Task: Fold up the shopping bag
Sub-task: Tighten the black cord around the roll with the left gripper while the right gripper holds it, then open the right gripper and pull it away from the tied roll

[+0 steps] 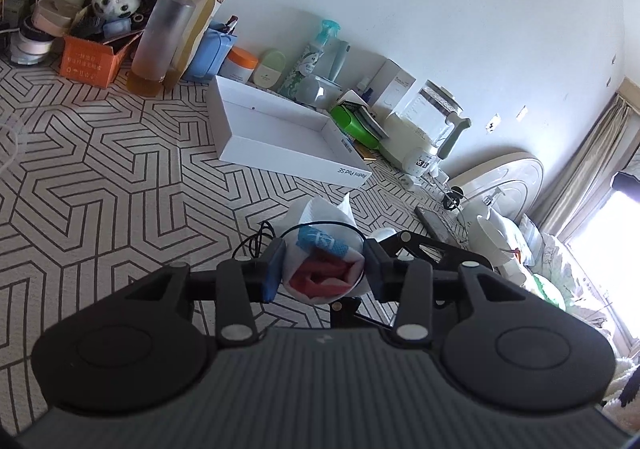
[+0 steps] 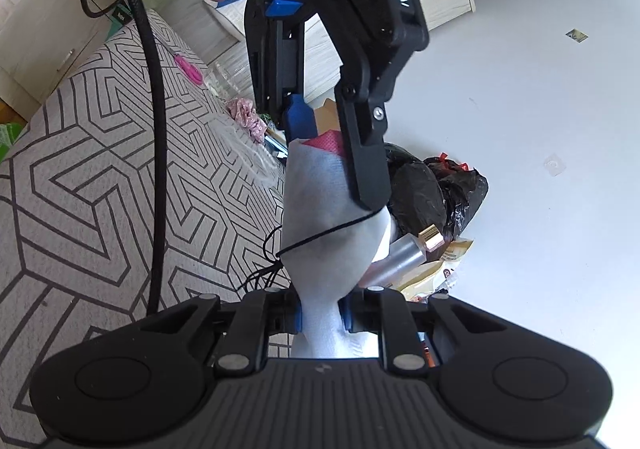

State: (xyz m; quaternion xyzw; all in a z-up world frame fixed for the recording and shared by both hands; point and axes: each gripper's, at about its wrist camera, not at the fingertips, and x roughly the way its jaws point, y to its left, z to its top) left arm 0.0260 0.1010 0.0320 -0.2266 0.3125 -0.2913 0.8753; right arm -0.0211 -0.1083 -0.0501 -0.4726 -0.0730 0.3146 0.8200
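Observation:
The shopping bag [image 1: 320,261] is white non-woven fabric with red and blue print, rolled into a tight bundle with a thin black cord around it. My left gripper [image 1: 323,269] is shut on one end of the bundle, above the patterned table. In the right wrist view the bag [image 2: 324,217] stretches between both grippers. My right gripper [image 2: 322,319] is shut on its narrow white end. The left gripper [image 2: 332,141] comes down from above and clamps the red-printed end.
An open white box [image 1: 280,137] lies on the patterned tablecloth [image 1: 100,169]. Bottles, an orange box [image 1: 92,61], a frosted bottle [image 1: 164,33], a glass kettle [image 1: 432,121] and a black plastic bag [image 2: 436,185] crowd the wall. A black cable [image 2: 154,153] hangs at left.

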